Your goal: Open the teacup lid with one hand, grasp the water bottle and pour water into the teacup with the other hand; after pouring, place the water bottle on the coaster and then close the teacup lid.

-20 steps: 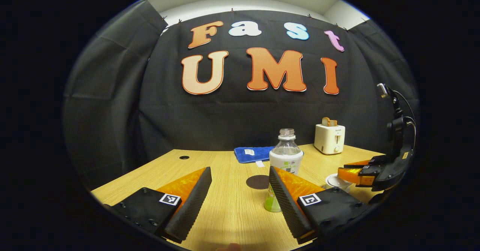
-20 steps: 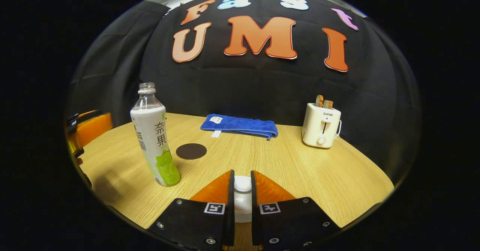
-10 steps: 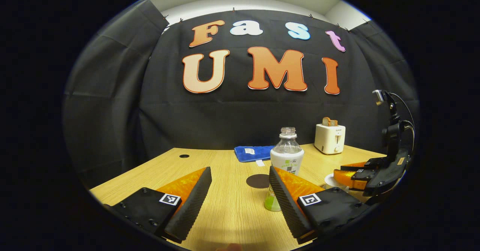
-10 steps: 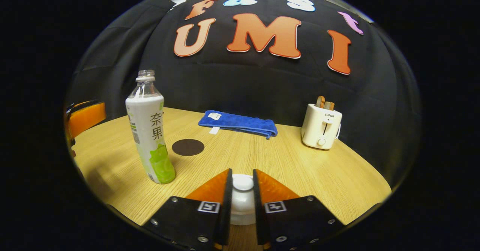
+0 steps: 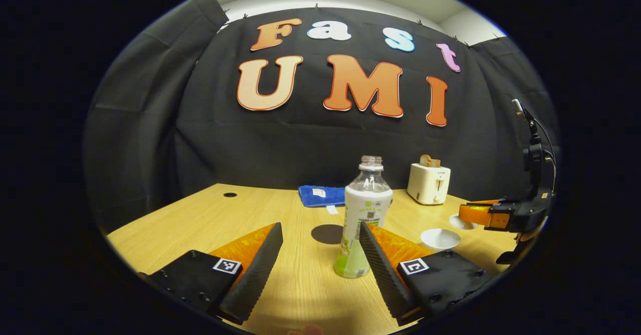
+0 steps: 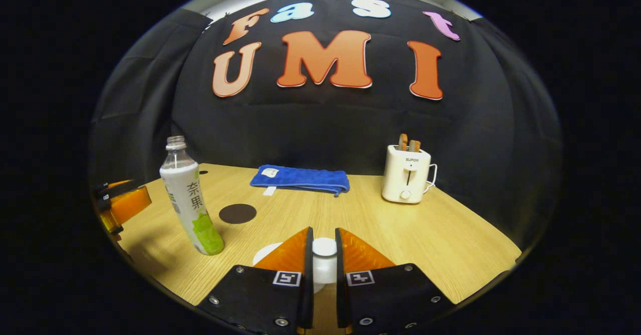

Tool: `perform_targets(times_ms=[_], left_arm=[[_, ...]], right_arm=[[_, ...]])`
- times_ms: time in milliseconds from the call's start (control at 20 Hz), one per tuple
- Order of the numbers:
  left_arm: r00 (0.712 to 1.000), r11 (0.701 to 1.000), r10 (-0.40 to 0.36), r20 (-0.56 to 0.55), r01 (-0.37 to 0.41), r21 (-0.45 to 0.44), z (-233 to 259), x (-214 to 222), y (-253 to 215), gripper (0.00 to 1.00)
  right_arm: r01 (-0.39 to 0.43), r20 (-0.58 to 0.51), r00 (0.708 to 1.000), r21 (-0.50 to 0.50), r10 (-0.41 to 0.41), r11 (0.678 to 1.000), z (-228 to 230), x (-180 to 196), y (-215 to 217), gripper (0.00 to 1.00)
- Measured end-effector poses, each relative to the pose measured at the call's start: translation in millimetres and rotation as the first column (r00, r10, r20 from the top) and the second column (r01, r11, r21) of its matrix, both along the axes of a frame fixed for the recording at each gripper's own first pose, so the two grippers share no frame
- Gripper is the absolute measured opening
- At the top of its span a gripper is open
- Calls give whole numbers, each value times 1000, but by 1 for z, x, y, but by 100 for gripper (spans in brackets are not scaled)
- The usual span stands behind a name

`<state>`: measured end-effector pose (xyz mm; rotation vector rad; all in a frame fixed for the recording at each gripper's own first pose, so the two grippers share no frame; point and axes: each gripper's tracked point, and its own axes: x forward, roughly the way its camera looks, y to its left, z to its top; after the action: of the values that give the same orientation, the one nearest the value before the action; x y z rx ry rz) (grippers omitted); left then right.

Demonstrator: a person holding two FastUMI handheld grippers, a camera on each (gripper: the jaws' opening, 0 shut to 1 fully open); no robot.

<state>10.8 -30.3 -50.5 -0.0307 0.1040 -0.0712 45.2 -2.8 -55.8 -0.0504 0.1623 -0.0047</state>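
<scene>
Table (image 6: pixel 400 235) carrying toaster (image 6: pixel 406 174) and blue towel (image 6: pixel 299 179) at rear. Bottle (image 5: pixel 364 215) upright, uncapped, near dark coaster (image 5: pixel 327 234), just ahead of left gripper (image 5: pixel 320 237), fingers wide apart, nothing held. Right gripper (image 6: pixel 321 242) clamped on lid (image 6: pixel 324 262) knob, lid raised clear of open cup (image 5: pixel 439 238) on table.

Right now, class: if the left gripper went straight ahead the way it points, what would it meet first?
Most likely the water bottle, which stands upright just beyond the open left gripper, toward its right finger; depth is hard to judge, so it might slip past it.
</scene>
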Motion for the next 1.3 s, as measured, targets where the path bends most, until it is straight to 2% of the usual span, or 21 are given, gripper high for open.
perform_targets(times_ms=[300, 500, 850, 1050, 1150, 1200, 1300], left_arm=[[998, 998, -57, -28, 57, 13, -21, 8, -34, 99], [994, 996, -90, -64, 91, 11, -37, 23, -54, 99], [995, 993, -74, -72, 80, 88, -46, 62, -59, 99], [996, 994, -78, -51, 82, 74, -40, 65, -61, 98], [996, 995, -67, -60, 71, 64, -42, 68, -57, 69], [997, 996, -55, -60, 59, 71, -41, 64, -54, 67], [994, 992, -80, -78, 87, 94, -39, 60, -56, 60]], right_arm=[[99, -12, 995, 46, -99, 994, 0, -4, -48, 18], [108, -18, 994, 65, -107, 992, 0, -8, -54, 19], [123, -27, 992, 63, -121, 990, -1, -11, -65, 18], [135, -29, 991, 76, -133, 988, -1, -14, -69, 18], [134, -29, 991, 79, -132, 988, -1, -15, -68, 18], [133, -27, 991, 78, -131, 988, 0, -16, -69, 18], [131, -21, 991, 73, -130, 989, 4, -17, -66, 18]])
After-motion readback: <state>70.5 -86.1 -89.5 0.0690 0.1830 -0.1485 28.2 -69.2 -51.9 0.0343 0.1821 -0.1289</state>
